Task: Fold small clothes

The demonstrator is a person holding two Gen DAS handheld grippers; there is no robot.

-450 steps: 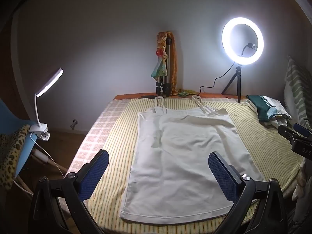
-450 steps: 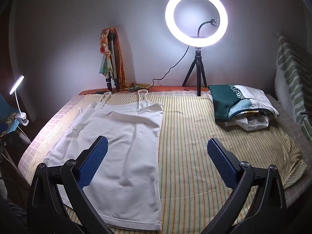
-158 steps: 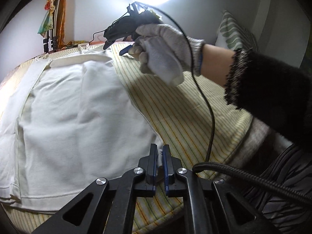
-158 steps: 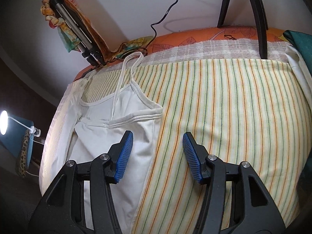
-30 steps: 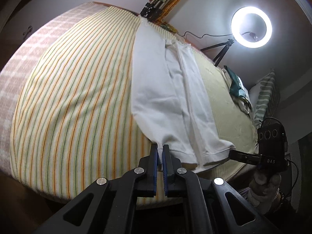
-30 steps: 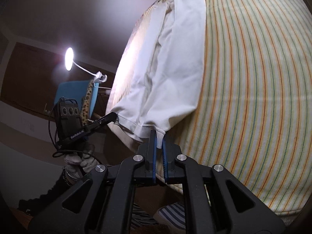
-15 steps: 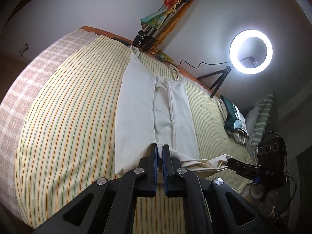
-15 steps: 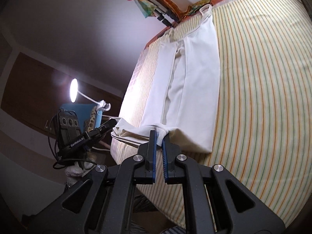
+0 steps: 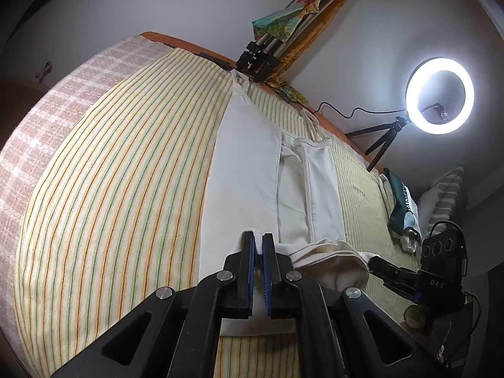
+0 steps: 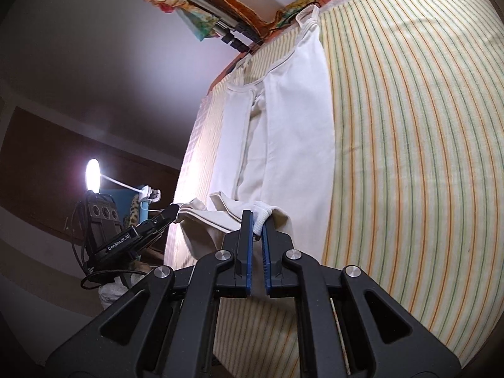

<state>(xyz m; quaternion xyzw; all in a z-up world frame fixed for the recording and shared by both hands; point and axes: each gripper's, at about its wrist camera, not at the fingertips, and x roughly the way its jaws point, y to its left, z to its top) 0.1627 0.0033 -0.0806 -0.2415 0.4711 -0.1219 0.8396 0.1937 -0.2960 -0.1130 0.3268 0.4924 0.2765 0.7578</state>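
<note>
On the striped bedspread (image 9: 119, 163), lengthwise: white camisole (image 9: 245, 170), soft knit cotton, both long sides folded inward into a narrow panel, thin straps (image 9: 241, 89) reaching toward the far edge near the wall. Ribbed hem at the near end lifted off the cloth and curled back over the body, bunched in loose creases between the two grippers.

Left gripper (image 9: 258, 252): black plastic arms, blue ridged pads pressed together on one hem corner, white fabric pinched between them. Right gripper (image 10: 257, 230): same build, clamped likewise on the opposite hem corner, a fold of ribbed edge poking above its pads. Each visible from the other's camera as a black boxy unit at the end of the raised hem.

Underneath, bedspread woven in thin orange and green stripes on pale yellow, edged by a pink-and-white checked blanket (image 9: 47, 94). Against the wall, folded tripod (image 9: 267, 53) draped in a patterned scarf. Round glowing ring light (image 9: 439, 94) on a small black tripod stand. Stack of folded clothes (image 9: 401, 208), teal and white, beside a green-striped pillow (image 9: 447, 195). Off the other side, slim white clip lamp (image 10: 94, 178), lit.
</note>
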